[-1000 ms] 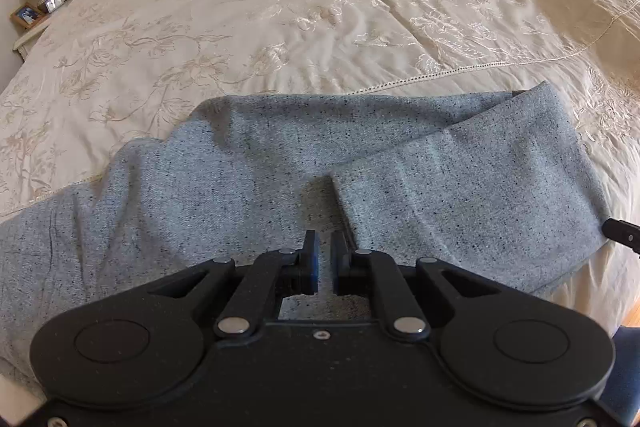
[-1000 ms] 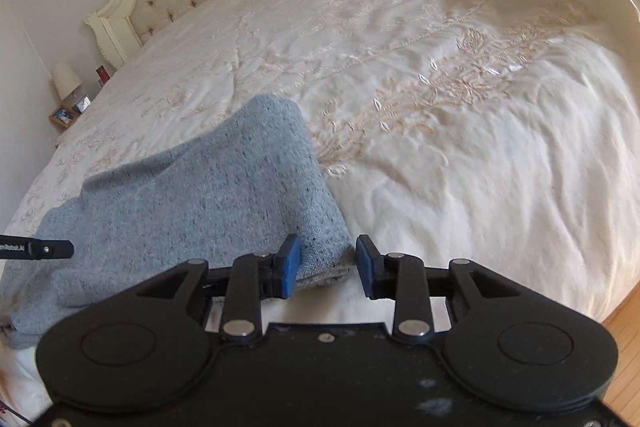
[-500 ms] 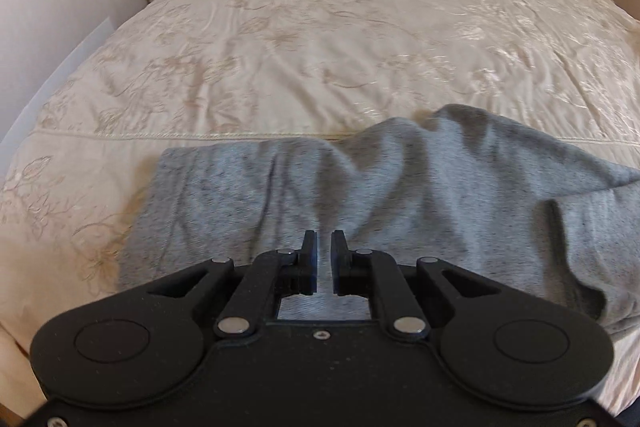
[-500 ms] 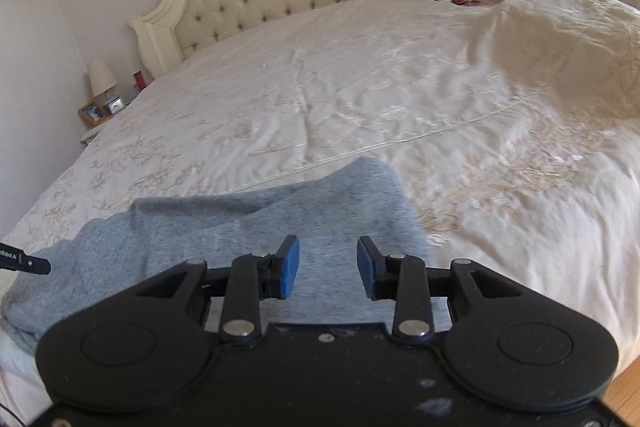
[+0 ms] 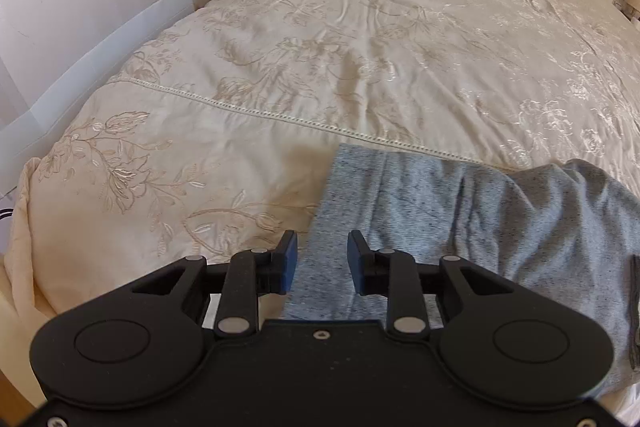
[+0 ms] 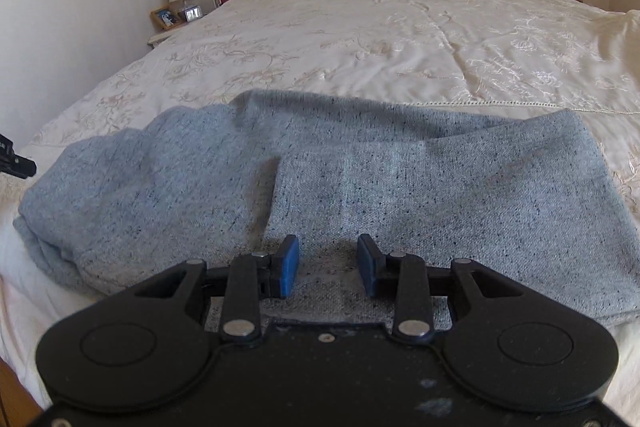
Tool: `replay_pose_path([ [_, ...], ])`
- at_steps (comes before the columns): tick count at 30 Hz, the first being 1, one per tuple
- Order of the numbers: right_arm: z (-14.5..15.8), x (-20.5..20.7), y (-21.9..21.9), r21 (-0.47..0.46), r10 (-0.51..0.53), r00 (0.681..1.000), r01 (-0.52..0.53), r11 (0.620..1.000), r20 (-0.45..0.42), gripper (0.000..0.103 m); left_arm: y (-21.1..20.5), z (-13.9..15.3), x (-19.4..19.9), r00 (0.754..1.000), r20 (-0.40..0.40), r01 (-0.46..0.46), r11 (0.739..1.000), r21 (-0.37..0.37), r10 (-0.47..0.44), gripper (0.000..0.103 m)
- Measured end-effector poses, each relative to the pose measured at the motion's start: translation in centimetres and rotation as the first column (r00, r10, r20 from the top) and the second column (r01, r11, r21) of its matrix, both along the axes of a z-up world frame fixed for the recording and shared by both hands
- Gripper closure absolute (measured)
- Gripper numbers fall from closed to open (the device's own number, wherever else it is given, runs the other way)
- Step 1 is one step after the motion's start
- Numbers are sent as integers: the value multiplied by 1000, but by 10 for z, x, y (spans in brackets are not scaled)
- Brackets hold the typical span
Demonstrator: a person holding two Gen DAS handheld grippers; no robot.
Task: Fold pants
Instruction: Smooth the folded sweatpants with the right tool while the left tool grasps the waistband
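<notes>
Moved: your left gripper (image 5: 322, 255) swung to the pants' (image 5: 460, 223) left end, jaws opening, gripping nothing.
Right gripper (image 6: 328, 261): jaws apart, empty, over the fold.
Bed (image 6: 400, 27): pants lie folded.

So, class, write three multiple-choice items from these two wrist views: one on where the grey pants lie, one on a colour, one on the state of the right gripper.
1. Where do the speckled grey knit pants lie?
A. on the wooden nightstand
B. on the cream embroidered bedspread
C. on the floor

2. What colour are the gripper's pads?
A. blue
B. red
C. white

3. How stands the right gripper?
A. shut on the pants
B. shut on nothing
C. open above the pants

Answers: B, bedspread shows around the fabric; A, both pads look blue; C, a clear gap separates the pads, which pinch nothing.
</notes>
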State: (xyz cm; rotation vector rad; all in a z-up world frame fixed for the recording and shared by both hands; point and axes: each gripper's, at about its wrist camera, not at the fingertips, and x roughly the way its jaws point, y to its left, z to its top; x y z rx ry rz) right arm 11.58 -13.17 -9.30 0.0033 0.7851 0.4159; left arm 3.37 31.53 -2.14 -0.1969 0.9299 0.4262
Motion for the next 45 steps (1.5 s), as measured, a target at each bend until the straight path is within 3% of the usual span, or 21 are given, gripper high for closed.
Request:
replay_pose_path([
  [4,-4,1,-1,14,-17,1000,17,1000,-7,67,15,-19,5,998,-55,7,1000,14,-6,59],
  [7,-4,4,-4,32,-27,999,28,999,-28,68,25,-40,8,994,-110,15,998,-56,-21,58],
  [13,-5,6,0,11,-18,999,18,1000,-31,68,35,-44,0,996,-78,22,985,-170,-35,58],
  [20,-6,6,1,12,-25,999,25,1000,-32,67,54,-47,-10,997,-68,9,934,-357,-36,58],
  [30,-7,6,2,10,-28,999,28,1000,-33,63,58,-64,1,996,-73,12,918,-397,-45,56],
  [34,-7,5,1,8,-24,999,24,1000,-29,63,67,-66,1,997,-67,3,891,-454,-37,56],
  [39,-7,5,0,11,-24,999,24,1000,-29,63,68,-58,-10,998,-39,16,864,-503,-41,82],
  [42,-7,5,0,11,-20,999,20,1000,-30,63,63,-44,-14,1000,-15,-1,866,-501,-8,86],
  [45,-7,5,-1,17,-18,999,19,1000,-34,63,46,-22,-13,999,34,46,886,-462,-34,88],
])
